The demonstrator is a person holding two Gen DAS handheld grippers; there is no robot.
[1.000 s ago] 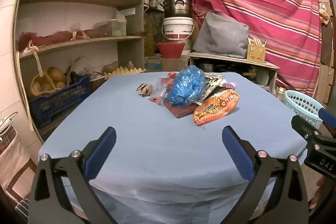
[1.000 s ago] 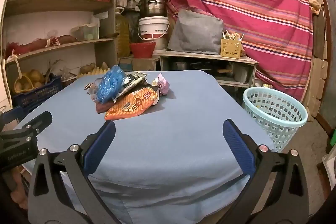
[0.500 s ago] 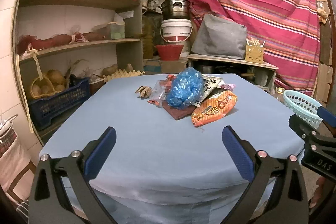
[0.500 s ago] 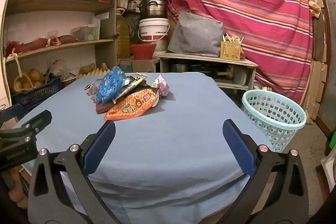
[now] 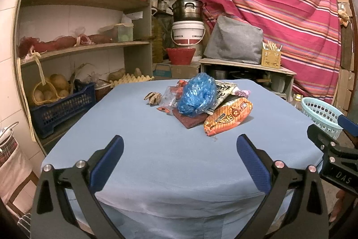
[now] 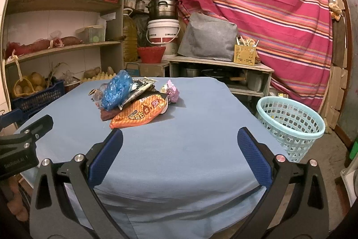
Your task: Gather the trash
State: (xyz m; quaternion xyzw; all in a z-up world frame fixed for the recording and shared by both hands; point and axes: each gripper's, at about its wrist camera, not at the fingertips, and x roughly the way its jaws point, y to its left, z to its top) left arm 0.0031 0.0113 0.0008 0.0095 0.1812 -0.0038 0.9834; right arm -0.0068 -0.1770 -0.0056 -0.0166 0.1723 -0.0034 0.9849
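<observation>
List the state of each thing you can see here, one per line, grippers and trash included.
left hand-held gripper: open, empty, short of the pile
right hand-held gripper: open, empty
orange snack bag: lying on the table, front of the pile
blue plastic bag: crumpled, atop the pile
pink wrapper: crumpled, beside the pile
laundry-style basket: upright beside the table

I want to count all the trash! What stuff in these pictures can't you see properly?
- Trash pile, both views: the blue plastic bag and orange snack packet cover the pieces underneath, so no sure count.
- Laundry basket: cut off by the edge in the left wrist view; in the right wrist view its contents are too small to name.
- Printing on the wrappers: too small to read.
</observation>
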